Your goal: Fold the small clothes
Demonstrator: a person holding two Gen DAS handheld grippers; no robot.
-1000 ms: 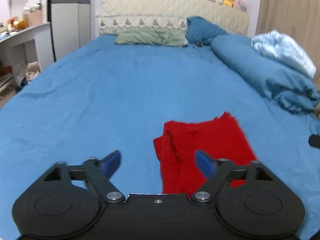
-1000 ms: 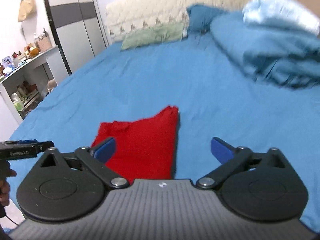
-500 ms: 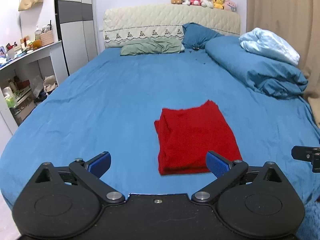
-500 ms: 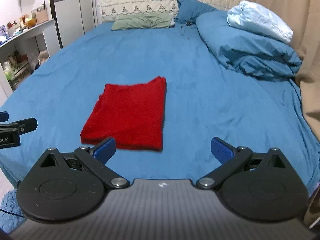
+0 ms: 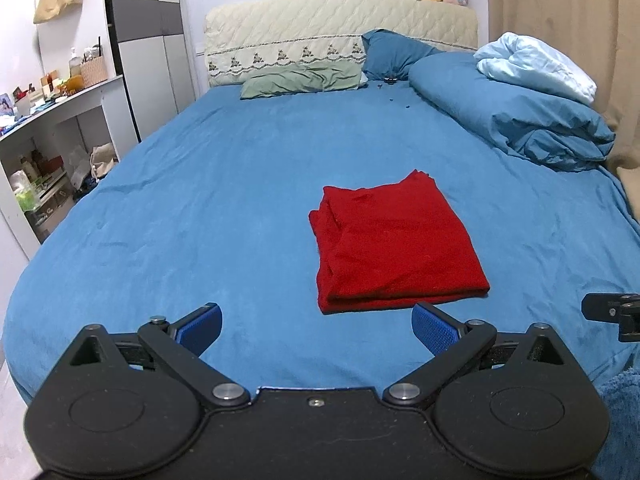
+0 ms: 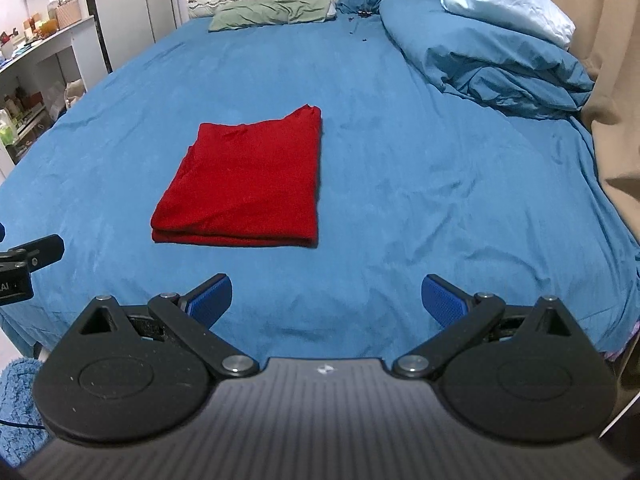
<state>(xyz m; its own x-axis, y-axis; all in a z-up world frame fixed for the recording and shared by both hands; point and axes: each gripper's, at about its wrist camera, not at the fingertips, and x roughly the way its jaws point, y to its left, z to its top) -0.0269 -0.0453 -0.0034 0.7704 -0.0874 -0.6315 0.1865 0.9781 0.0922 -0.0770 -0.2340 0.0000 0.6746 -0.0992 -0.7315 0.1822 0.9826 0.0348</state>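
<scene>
A red garment (image 5: pixel 392 240) lies folded into a neat rectangle on the blue bed sheet (image 5: pixel 220 200). It also shows in the right wrist view (image 6: pixel 248 184), left of centre. My left gripper (image 5: pixel 318 326) is open and empty, held back near the foot of the bed, just short of the garment's near edge. My right gripper (image 6: pixel 326 298) is open and empty, also back from the garment and to its right. Each gripper's tip shows at the edge of the other's view.
A rolled blue duvet (image 5: pixel 516 120) with a pale blue blanket (image 5: pixel 532 66) lies along the right side. Pillows (image 5: pixel 304 80) and a headboard sit at the far end. White shelves (image 5: pixel 48 140) stand left, a beige curtain (image 6: pixel 612 60) right.
Both grippers have pulled back and up from the red garment toward the foot of the bed. The garment stays folded on the sheet. Both grippers stayed open.
</scene>
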